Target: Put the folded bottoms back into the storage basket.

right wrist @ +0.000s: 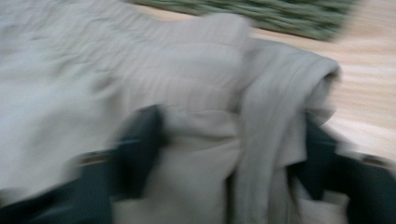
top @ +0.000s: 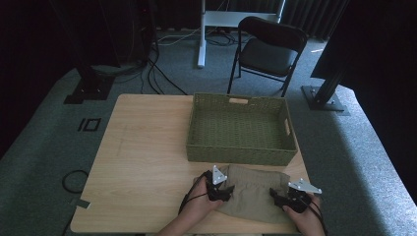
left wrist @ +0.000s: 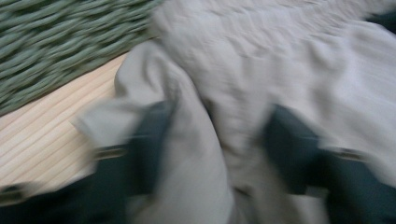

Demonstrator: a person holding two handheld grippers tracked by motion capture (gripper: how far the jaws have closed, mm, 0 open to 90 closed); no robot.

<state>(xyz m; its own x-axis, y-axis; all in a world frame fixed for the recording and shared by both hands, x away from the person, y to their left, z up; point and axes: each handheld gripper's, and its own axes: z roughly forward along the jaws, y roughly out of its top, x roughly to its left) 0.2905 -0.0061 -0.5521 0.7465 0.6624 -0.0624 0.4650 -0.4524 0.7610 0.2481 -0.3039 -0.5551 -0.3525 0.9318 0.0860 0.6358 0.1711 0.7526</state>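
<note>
A wooden table [top: 142,162] holds a green woven basket [top: 241,129] just beyond both claws, toward the far edge. In front of the basket, at the near edge, lies a folded tan cloth [top: 253,189], stretched between the two claws. The left claw [top: 220,191], held in a person's hand, sits at the cloth's left end; seen from the left gripper view, a bunched fold of cloth [left wrist: 205,140] fills the gap between its black jaws, which press on it. The right claw [top: 286,199] sits at the cloth's right end, its jaws likewise clamped on a thick fold [right wrist: 233,154].
</note>
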